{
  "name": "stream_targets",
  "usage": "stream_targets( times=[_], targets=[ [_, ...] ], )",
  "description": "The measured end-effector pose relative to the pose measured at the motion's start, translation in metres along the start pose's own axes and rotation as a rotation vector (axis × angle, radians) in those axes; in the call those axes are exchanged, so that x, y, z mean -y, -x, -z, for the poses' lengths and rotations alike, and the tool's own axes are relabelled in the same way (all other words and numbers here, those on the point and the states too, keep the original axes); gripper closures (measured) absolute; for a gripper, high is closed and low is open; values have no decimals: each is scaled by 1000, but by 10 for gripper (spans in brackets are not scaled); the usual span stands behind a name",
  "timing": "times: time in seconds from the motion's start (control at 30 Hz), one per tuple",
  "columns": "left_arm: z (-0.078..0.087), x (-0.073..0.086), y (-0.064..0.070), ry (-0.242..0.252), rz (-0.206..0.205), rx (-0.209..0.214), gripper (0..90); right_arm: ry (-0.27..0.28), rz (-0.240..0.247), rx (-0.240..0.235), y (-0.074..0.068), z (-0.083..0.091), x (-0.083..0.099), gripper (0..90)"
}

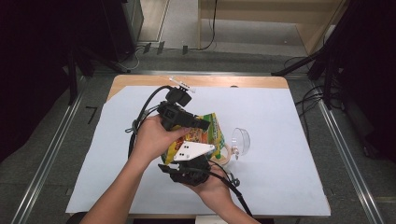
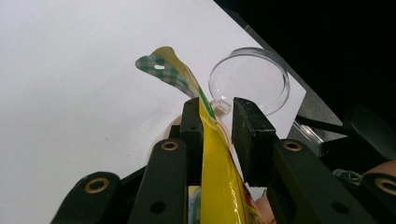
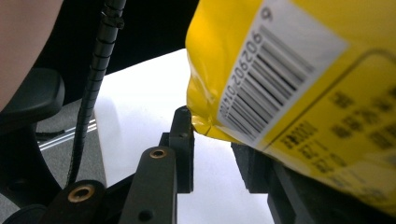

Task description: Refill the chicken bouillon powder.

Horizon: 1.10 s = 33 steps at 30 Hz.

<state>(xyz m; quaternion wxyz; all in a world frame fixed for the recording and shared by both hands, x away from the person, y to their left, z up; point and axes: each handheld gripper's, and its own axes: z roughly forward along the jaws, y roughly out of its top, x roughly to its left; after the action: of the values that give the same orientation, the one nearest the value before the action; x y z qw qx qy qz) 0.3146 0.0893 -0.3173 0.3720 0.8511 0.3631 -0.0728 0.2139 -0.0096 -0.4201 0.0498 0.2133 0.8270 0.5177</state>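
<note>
Snack pouch (image 2: 219,172) stands edge-on between left gripper (image 2: 219,123) fingers, spread, one touching; right gripper (image 3: 219,149) fingers gape beneath its barcode corner.

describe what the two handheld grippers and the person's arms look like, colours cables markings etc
Both grippers, left gripper and right gripper, are black, with blocky jaws on arms with brass-ringed pivots. A black ribbed cable trails from the left one. The right one carries a white three-cornered plate with dark dots. The forearms are bare, no sleeves.
</note>
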Motion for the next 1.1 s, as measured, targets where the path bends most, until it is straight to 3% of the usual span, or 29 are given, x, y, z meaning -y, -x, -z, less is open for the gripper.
stream_targets(
  times=[0.4, 0.57, 0.7, 1.1],
  targets=[
    [-2, 0, -1, -15, 6, 4, 751, 0, -9, -6, -1, -1, 2, 711],
    [-6, 1, -4, -47, 22, 18, 743, 6, -29, -14, -2, -2, 3, 714],
    [-5, 1, -6, -47, 36, 31, 744, -3, -55, -34, -4, -1, 1, 714],
    [-5, 1, -5, -53, 37, 32, 743, -9, -61, -35, -5, -1, 1, 707]
  ],
)
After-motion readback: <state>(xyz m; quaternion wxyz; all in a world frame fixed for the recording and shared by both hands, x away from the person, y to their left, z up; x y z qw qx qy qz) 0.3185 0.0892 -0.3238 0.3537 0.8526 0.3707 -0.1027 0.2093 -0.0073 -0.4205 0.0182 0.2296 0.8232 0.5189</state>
